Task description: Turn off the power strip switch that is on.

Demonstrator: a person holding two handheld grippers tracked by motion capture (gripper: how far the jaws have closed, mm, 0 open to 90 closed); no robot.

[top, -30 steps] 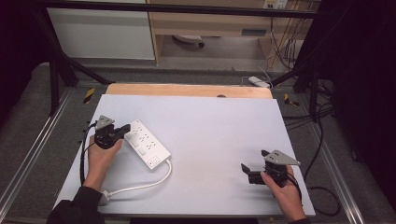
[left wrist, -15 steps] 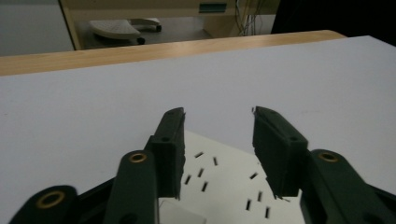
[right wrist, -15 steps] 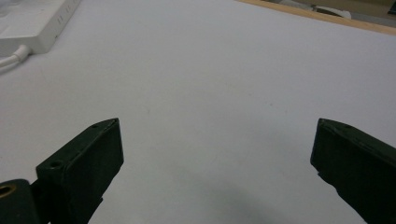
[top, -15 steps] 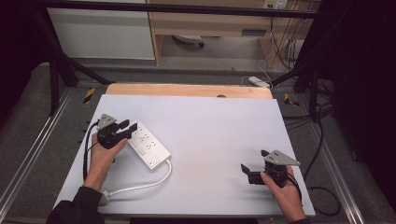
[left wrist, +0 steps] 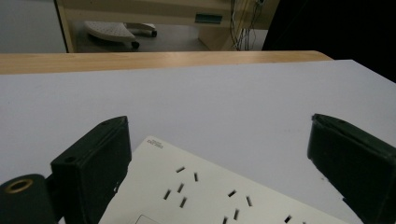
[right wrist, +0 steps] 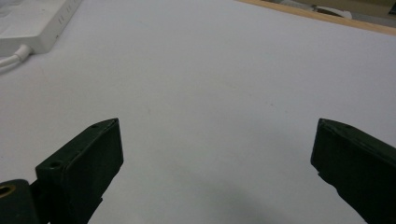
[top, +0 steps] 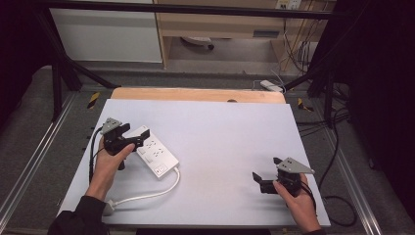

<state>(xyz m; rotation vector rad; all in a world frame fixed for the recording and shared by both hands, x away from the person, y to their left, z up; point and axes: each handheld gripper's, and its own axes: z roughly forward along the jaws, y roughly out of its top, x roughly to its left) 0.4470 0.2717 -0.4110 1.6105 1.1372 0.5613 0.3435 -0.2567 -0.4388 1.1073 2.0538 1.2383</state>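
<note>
Left gripper [top: 131,138] hovering over the white power strip [top: 157,152], jaws just opening wide around nothing, right gripper [top: 262,181] resting well apart from the strip, jaws gaping empty.

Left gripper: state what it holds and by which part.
Nothing. The left gripper has just been opening; its fingers stand apart over the white plastic power strip.
</note>
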